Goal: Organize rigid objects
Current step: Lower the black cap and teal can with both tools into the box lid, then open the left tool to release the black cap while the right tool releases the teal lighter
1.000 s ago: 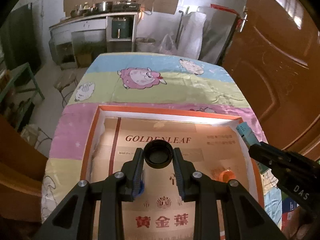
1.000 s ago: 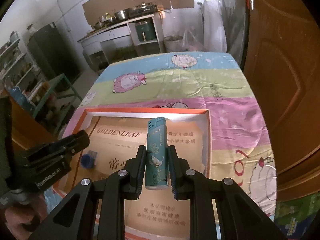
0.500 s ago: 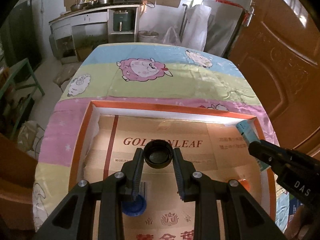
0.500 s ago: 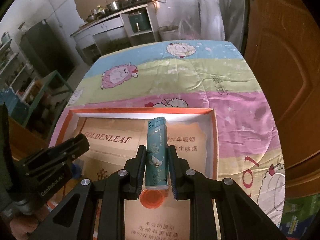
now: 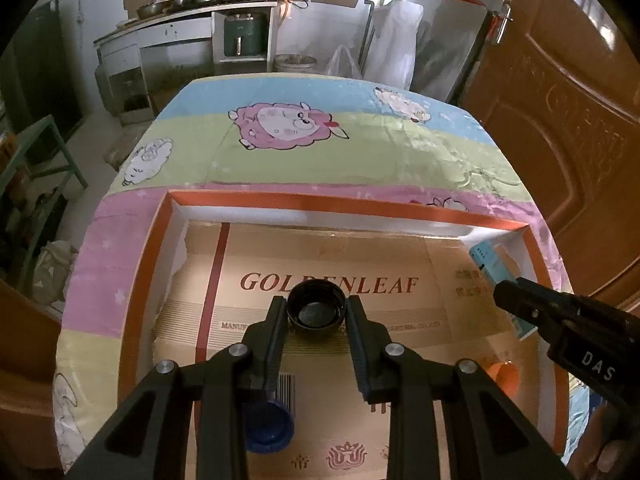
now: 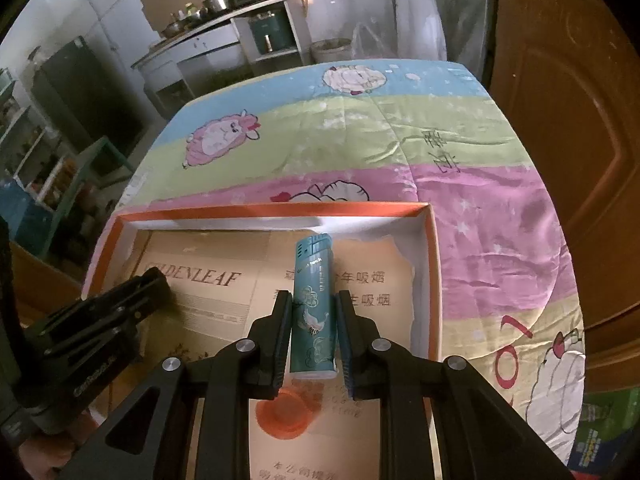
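Note:
My left gripper [image 5: 317,307] is shut on a black bottle cap [image 5: 316,310], held with its hollow side up over the cardboard floor of a shallow orange-rimmed box [image 5: 312,202]. A teal lighter [image 6: 312,304] with a crane print stands between the pads of my right gripper [image 6: 313,301], which is shut on it above the right part of the same box [image 6: 435,264]. A blue cap [image 5: 269,428] lies on the box floor under my left fingers. An orange cap [image 6: 283,414] lies below the lighter, also seen as the orange cap [image 5: 503,376] from the left. Each gripper shows in the other's view.
The box sits on a table covered by a striped sheep-print cloth [image 5: 320,152]. A wooden door [image 5: 568,128] stands close on the right. A counter with pots [image 5: 208,4] and shelving lie beyond the far table edge.
Both grippers have sunk toward the box floor and moved forward over it, each still holding its object. The blue and orange caps have come into view beneath them.

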`<state>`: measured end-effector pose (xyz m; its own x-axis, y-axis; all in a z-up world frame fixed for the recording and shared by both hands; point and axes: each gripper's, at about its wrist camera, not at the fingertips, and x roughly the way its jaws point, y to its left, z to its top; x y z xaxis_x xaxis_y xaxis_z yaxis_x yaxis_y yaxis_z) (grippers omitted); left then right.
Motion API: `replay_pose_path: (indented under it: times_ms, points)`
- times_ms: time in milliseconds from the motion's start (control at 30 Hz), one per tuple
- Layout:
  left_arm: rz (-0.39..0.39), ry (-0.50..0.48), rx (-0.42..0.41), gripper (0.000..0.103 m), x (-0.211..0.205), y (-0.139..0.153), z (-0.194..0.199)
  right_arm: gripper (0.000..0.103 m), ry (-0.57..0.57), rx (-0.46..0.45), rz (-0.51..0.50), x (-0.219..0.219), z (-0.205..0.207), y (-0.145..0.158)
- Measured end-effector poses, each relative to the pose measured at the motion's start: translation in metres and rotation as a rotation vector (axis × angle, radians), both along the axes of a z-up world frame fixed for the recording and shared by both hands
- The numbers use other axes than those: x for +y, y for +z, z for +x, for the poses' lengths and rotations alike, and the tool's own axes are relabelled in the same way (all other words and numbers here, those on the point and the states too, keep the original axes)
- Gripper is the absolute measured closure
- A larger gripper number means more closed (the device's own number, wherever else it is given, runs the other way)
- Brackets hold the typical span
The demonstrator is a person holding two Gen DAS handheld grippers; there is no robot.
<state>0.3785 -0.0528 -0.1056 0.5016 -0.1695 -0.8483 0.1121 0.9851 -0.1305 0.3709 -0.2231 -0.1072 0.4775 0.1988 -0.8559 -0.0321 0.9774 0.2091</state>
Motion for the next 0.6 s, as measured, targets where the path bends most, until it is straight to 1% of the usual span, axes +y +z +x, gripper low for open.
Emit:
replay_pose_path:
  times_ms: [400,600]
  points:
    - [0.009,-0.007,-0.022,0.073,-0.002,-0.006,-0.001,0.081,0.001,0.014,-0.007,-0.003,0.003,-0.014]
    - [-0.022,-0.002,-0.024,0.073,0.002,-0.005,0.000,0.081,-0.006,0.011,0.002,-0.005,0.003,-0.017]
